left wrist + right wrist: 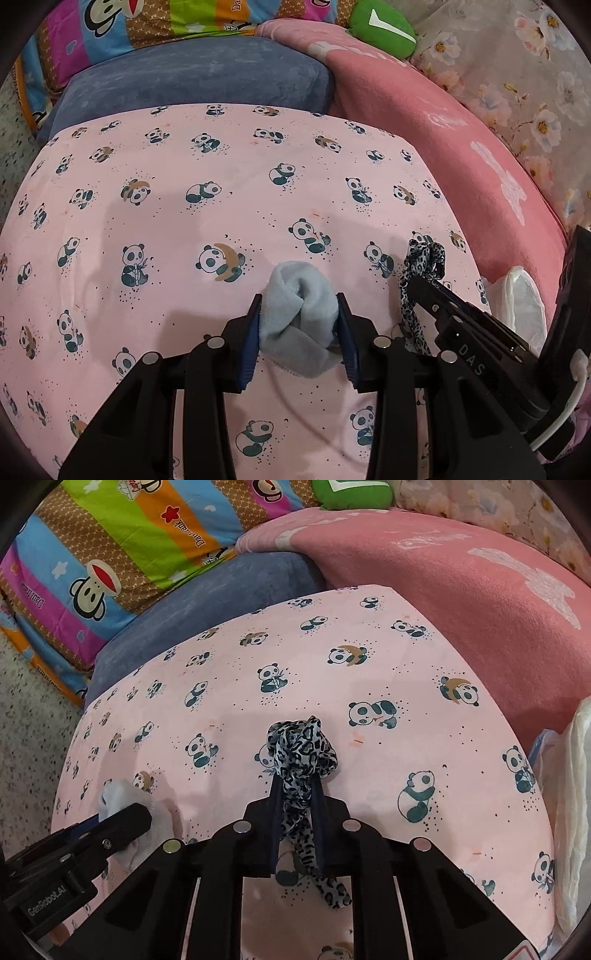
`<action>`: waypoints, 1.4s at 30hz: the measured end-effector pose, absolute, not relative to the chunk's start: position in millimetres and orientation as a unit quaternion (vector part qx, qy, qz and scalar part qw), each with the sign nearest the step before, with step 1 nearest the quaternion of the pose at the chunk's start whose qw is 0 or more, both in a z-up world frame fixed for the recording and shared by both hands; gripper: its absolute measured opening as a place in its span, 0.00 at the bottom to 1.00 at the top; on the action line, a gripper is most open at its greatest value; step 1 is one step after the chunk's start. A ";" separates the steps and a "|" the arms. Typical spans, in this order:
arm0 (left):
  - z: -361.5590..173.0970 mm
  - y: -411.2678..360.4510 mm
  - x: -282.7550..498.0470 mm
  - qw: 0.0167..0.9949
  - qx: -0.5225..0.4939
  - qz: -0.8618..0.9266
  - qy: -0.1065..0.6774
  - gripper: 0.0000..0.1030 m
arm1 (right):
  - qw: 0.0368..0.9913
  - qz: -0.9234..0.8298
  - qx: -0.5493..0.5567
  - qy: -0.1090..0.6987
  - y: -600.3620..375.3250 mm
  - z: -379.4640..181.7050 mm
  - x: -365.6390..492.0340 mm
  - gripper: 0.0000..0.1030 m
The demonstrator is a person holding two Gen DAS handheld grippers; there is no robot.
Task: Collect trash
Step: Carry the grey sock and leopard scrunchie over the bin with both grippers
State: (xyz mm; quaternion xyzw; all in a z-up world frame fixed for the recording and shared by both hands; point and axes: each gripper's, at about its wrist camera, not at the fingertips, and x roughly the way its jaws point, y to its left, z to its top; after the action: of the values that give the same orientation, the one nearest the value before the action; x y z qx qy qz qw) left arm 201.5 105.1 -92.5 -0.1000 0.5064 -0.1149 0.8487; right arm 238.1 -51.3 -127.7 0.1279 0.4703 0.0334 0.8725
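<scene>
Above the panda-print sheet (221, 177), the left gripper (300, 325) clamps a grey sock (299, 310) and the right gripper (297, 786) pinches a leopard-print scrunchie (301, 753), whose dangling tail could slip from its closed jaws.

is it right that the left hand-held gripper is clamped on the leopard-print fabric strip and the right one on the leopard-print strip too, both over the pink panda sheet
Not quite. The left hand-held gripper is clamped on a rolled light grey-blue fleece cloth, as the left wrist view shows. The right hand-held gripper does hold the leopard-print fabric strip, and both are over the pink panda-print sheet.
</scene>
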 end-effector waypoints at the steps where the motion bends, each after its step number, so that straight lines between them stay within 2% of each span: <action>1: -90.4 103.6 199.4 0.849 -0.100 -0.117 0.505 0.35 | 0.873 0.035 0.130 0.469 -51.2 -127.9 236.6 0.15; 25: -18.0 9.5 115.3 0.870 -0.046 -0.202 0.447 0.35 | 0.910 -0.012 0.204 0.361 -143.0 -26.2 82.7 0.15; 42: 2.2 -82.7 83.8 0.865 0.026 -0.267 0.424 0.35 | 0.914 -0.067 0.241 0.320 -232.8 -4.3 28.3 0.15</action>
State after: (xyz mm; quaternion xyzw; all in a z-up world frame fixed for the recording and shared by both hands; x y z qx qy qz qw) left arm 83.8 -82.7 2.2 0.0259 0.4243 -0.2669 0.8649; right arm 28.3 -232.8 -4.3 0.2408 0.3204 -0.0668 0.9137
